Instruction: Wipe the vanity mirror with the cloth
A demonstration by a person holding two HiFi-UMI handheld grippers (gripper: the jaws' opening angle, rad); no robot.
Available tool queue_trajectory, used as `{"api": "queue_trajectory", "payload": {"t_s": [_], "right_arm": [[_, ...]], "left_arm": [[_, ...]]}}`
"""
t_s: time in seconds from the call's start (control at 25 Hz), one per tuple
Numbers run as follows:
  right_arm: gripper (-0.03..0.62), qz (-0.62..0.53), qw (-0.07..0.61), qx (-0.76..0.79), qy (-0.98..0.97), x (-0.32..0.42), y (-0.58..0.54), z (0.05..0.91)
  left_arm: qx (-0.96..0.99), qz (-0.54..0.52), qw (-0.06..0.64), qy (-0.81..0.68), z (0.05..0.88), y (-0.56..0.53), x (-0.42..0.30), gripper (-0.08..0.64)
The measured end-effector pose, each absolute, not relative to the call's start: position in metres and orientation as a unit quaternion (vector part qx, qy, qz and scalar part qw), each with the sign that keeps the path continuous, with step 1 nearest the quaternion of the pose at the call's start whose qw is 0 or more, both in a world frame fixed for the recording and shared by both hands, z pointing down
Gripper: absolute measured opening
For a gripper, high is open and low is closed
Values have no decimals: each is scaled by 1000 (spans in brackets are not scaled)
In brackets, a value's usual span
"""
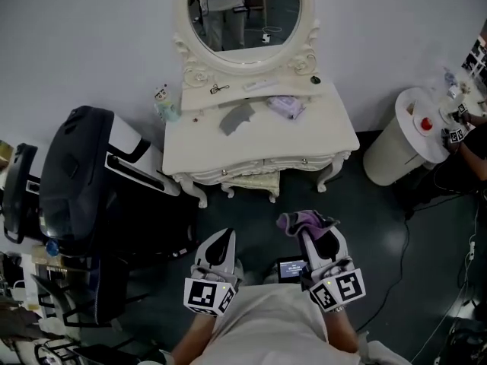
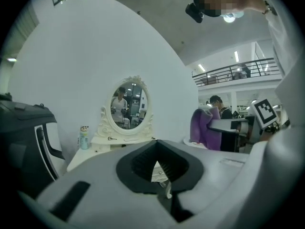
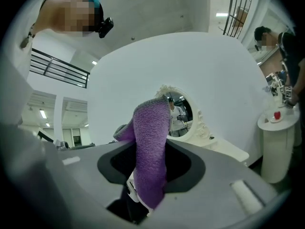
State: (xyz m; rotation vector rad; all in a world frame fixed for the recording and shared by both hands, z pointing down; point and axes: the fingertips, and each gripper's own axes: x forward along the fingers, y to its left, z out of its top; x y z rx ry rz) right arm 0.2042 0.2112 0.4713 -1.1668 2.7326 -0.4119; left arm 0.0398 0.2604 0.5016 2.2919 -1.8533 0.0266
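The oval vanity mirror [image 1: 245, 10] in a white carved frame stands at the back of a white vanity table [image 1: 198, 147], well ahead of both grippers. My right gripper [image 1: 312, 230] is shut on a purple cloth [image 1: 304, 220], which sticks up between its jaws in the right gripper view [image 3: 151, 142] and partly hides the mirror [image 3: 183, 109]. My left gripper [image 1: 221, 239] is shut with nothing in it, level with the right one. The mirror [image 2: 129, 106] shows small and far off in the left gripper view, above the left gripper [image 2: 157, 168].
A grey cloth [image 1: 237, 118], a lilac bundle [image 1: 285, 106] and a small figurine bottle [image 1: 163, 103] lie on the vanity top. A black and white machine [image 1: 84, 166] stands at the left. At the right is a white round stand [image 1: 403, 139], with another person's arm [image 1: 472, 139] beside it.
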Motion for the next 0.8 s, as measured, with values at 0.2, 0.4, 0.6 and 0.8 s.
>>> {"api": "queue_trajectory", "payload": {"t_s": [0.2,0.4,0.6,0.8], "right_arm": [[156,-125,83,-414,898,216,249,466],[156,-125,92,-440,885,195,293,467],[156,-135,89,-455,876,142,339,463],[156,-144,64,-445,881,83,399,469]], "left_arm": [[789,0,64,-612,478,270,48,3],[834,-14,56,-549,474,317,60,3],[833,-17,70,-548,474,378,0,5],[829,-15,98,-551,493,429,-53,19]]}}
